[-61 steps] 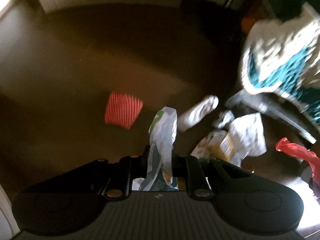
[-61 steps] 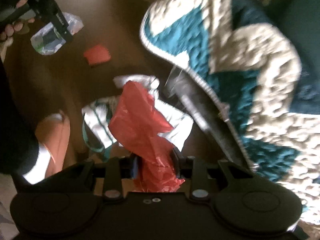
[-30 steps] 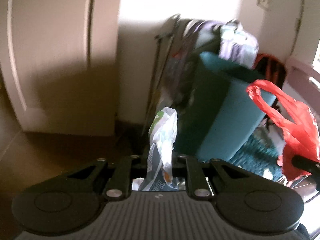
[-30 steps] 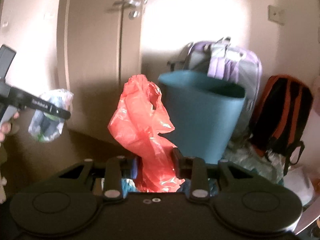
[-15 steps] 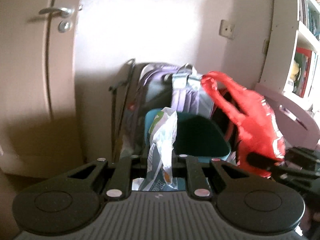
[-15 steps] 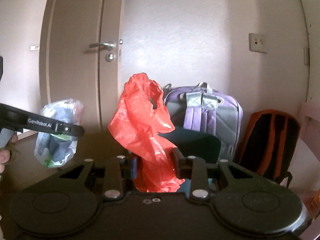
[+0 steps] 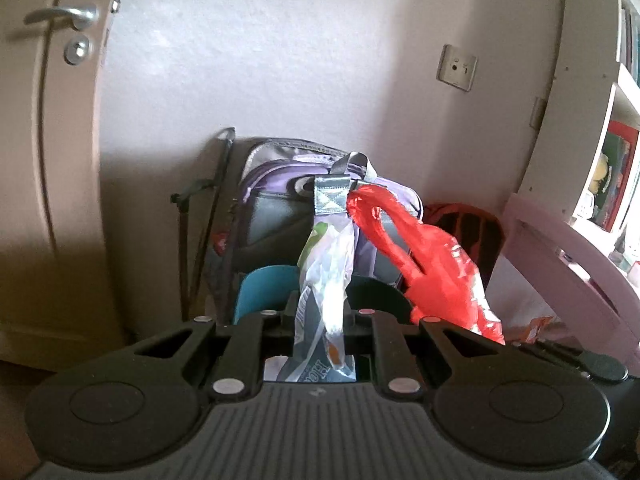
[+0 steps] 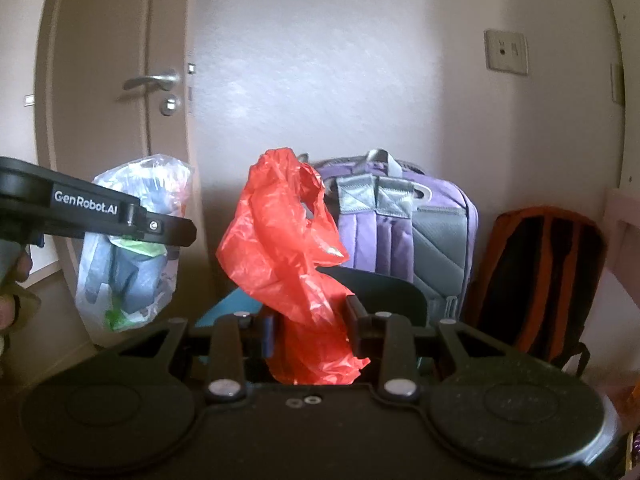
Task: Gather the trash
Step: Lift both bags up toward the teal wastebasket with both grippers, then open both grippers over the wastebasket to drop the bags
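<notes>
- The left gripper [image 7: 318, 314] is holding its jaws clamped on a crinkled clear plastic wrapper [image 7: 326, 280], a thin film with blue print and a green patch, which is standing up in a narrow twisted column between the black fingers.
- In the right wrist view that same wrapper [image 8: 132, 244] is hanging as a puffed, translucent pouch below the flat black gripper bar, with a hand [image 8: 10, 280] showing at the left edge.
- The right gripper [image 8: 310, 324] is pinching a red plastic bag [image 8: 288, 264] between its jaws; the bag is glossy, thin and heavily creased, bunching into a loose crumpled mass with a handle loop at the top.
- A teal bin [image 7: 262, 286], smooth-walled and round-rimmed, is sitting just beyond both grippers, its dark opening lying behind the held trash.
- A purple backpack [image 8: 404, 232] of woven fabric with grey padded panels and grey webbing straps is leaning upright against the pale matte wall, right behind the bin.
- A black backpack [image 8: 536, 276] with orange stripes is standing beside it to the right.
- A beige door [image 8: 112, 120] with a curved metal lever handle is filling the left side.
</notes>
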Available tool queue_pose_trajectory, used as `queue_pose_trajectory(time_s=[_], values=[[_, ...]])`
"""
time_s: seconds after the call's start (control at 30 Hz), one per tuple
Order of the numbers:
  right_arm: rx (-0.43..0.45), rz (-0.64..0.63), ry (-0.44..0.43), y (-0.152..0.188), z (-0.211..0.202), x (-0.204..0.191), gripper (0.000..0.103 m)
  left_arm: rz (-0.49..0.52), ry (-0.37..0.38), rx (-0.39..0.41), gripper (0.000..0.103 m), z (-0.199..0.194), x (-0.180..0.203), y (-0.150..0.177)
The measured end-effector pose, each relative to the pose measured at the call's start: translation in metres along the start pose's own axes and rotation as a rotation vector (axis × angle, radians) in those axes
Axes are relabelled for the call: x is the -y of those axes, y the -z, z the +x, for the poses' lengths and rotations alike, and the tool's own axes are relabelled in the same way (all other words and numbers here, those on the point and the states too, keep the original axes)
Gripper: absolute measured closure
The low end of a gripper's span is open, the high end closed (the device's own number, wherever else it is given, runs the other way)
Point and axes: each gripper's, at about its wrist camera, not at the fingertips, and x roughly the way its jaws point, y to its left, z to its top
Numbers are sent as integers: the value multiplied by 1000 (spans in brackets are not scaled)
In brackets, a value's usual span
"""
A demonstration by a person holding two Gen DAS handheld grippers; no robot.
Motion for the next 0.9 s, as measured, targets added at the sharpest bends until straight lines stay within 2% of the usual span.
queue_pose_trajectory(time_s=[0.33, 0.7, 0.8, 0.87, 0.9], values=[[-115, 28, 15, 7, 67, 23, 70, 25, -35, -123, 88, 83, -1, 10], [-231, 12, -3, 31, 97, 33, 63, 85, -87, -281, 88, 143, 2, 34], [-241, 14, 6, 33, 99, 38, 63, 88, -96, -303, 84, 151, 1, 38], [-245, 17, 6, 35, 98, 40, 62, 87, -94, -309, 73, 154, 1, 39], [-244, 18, 1, 35, 99, 41, 61, 82, -90, -310, 71, 154, 2, 40]])
